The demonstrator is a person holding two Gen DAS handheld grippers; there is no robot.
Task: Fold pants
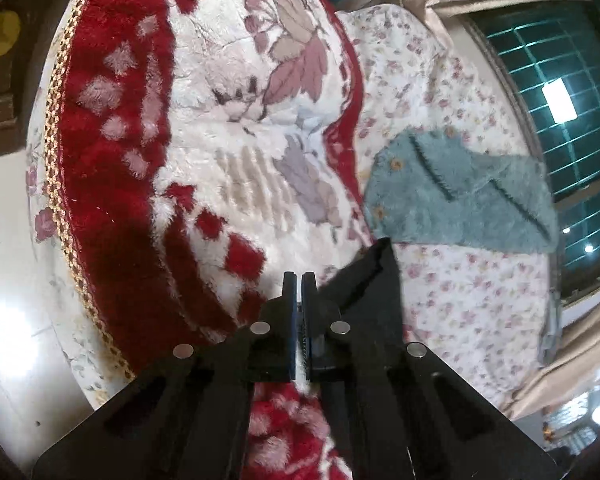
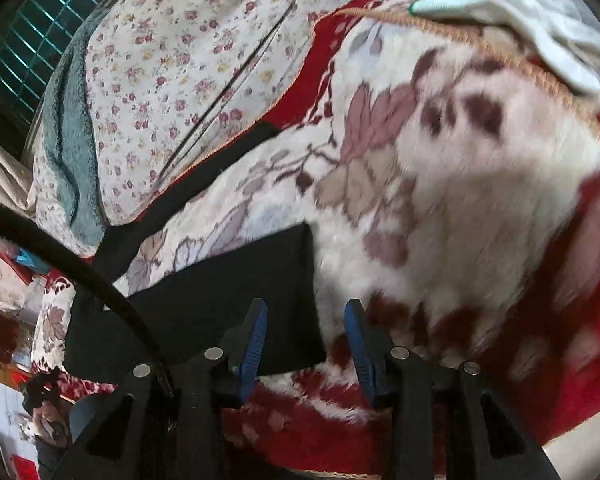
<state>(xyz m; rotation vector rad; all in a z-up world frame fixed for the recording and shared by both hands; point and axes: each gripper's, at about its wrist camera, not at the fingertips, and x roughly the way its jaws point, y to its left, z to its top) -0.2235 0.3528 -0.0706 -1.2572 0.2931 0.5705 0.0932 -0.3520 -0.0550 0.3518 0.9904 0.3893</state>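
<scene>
Black pants [image 2: 204, 296] are spread across a plush red-and-white floral blanket [image 2: 440, 184] on the bed, one leg end lying just before the right gripper [image 2: 306, 316] and a narrower dark strip stretching away toward the flowered bedsheet [image 2: 172, 60]. The right gripper is held above the blanket with its blue-padded fingers [image 2: 256, 336] set well apart and nothing between them; the left-hand finger overlaps the edge of the pants. In the left wrist view, the left gripper [image 1: 299, 280] is seen with its fingers drawn together, only a thin slit left between them. A fold of the black pants [image 1: 368, 280] rises just beside its right finger, though whether cloth is pinched cannot be told. A teal fuzzy garment [image 1: 460, 200] with buttons lies farther off on the bedsheet [image 1: 460, 300], near a window [image 1: 560, 80].
</scene>
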